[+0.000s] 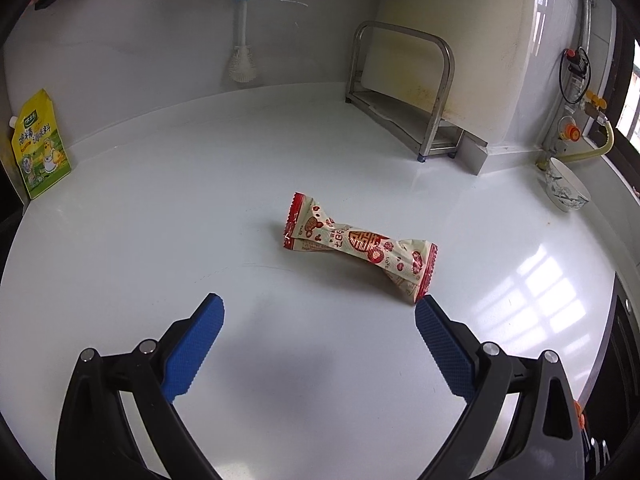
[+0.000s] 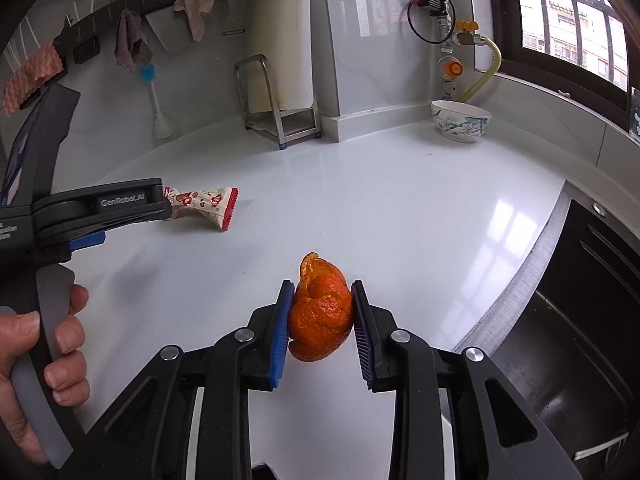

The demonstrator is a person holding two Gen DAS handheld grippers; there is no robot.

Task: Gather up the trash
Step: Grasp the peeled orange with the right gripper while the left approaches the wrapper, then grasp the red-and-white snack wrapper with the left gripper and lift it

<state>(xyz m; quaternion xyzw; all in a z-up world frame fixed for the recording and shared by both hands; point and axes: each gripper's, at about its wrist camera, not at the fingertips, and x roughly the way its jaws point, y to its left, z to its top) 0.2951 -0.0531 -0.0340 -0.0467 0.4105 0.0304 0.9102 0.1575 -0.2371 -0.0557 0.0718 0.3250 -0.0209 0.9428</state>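
Between right gripper (image 2: 322,300) pads: orange peel (image 2: 320,312)

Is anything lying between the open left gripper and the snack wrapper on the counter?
Nothing visible does. Only bare white counter lies between the open left gripper and the wrapper, whose near end sits just past the gripper's right fingertip.

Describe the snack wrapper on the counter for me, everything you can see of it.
The snack wrapper is a cream plastic packet with red print and red serrated end seals. It looks empty: pinched and twisted at the middle, flared at both ends. It lies flat and diagonal on the white countertop, with nothing gripping it. The left gripper is open just short of it, one blue pad near its closer end.
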